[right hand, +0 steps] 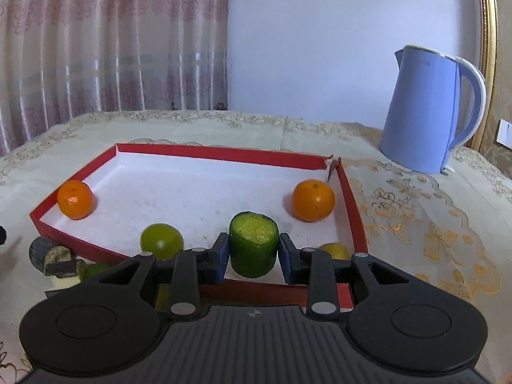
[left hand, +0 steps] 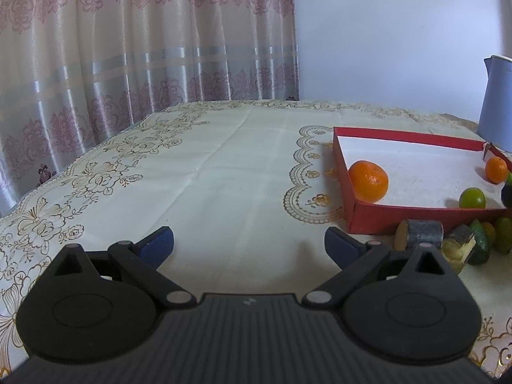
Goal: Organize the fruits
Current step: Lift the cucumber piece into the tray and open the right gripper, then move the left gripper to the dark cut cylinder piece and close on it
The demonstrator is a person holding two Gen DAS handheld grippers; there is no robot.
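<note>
Shiny cloth, matt card and glossy peel

The curtain (left hand: 128, 48) is satiny cloth with a sheen; the tablecloth (left hand: 224, 172) is smooth fabric with gold pattern. The red tray (right hand: 224, 153) looks like matt card, white inside. 2 oranges (right hand: 313, 200) have glossy, dimpled skin. The kettle (right hand: 422, 112) is smooth blue plastic. The right tongs (right hand: 252, 252) are matt black plastic with blue pads.

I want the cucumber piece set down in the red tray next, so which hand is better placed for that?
Right. The right gripper already clamps the cucumber piece above the red tray. The left gripper hangs open over bare tablecloth beside the tray.
</note>
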